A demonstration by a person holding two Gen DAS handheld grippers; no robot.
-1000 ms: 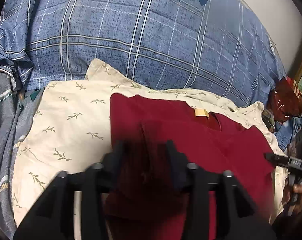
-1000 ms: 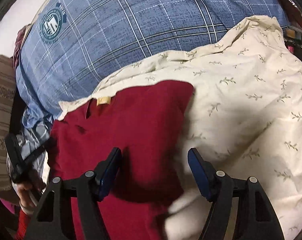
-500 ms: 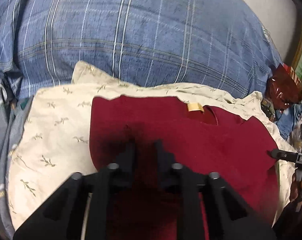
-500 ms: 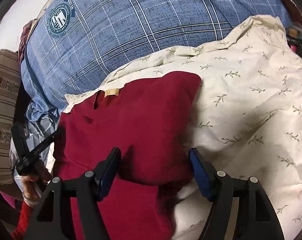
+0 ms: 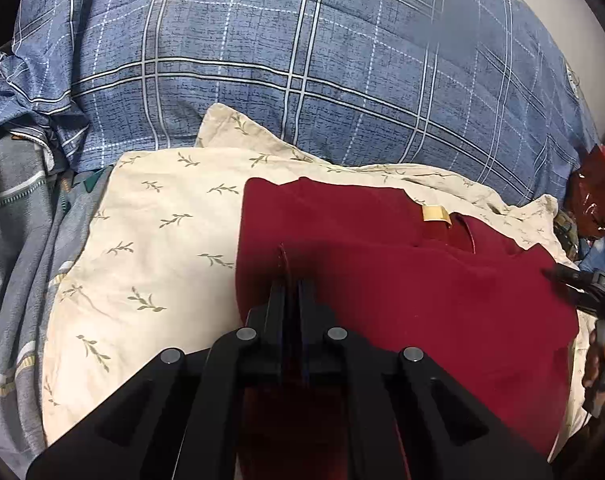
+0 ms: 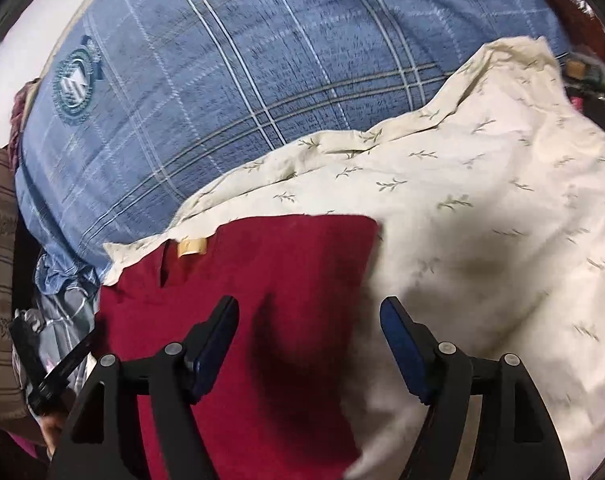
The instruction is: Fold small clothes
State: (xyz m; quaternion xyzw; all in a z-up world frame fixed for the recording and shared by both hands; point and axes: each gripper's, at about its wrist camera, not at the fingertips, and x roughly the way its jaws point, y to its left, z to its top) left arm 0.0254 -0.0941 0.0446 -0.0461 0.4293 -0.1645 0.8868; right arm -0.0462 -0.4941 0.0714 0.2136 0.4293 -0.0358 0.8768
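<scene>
Red garment (image 5: pixel 442 300) edge pinched by left tool (image 5: pixel 292 280).

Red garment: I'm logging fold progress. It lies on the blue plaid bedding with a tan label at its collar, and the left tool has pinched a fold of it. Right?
Not quite. The red garment lies on the cream leaf-print cloth, as the left wrist view shows; the blue plaid bedding is behind. The tan label and the left tool pinching a fold are right.
</scene>
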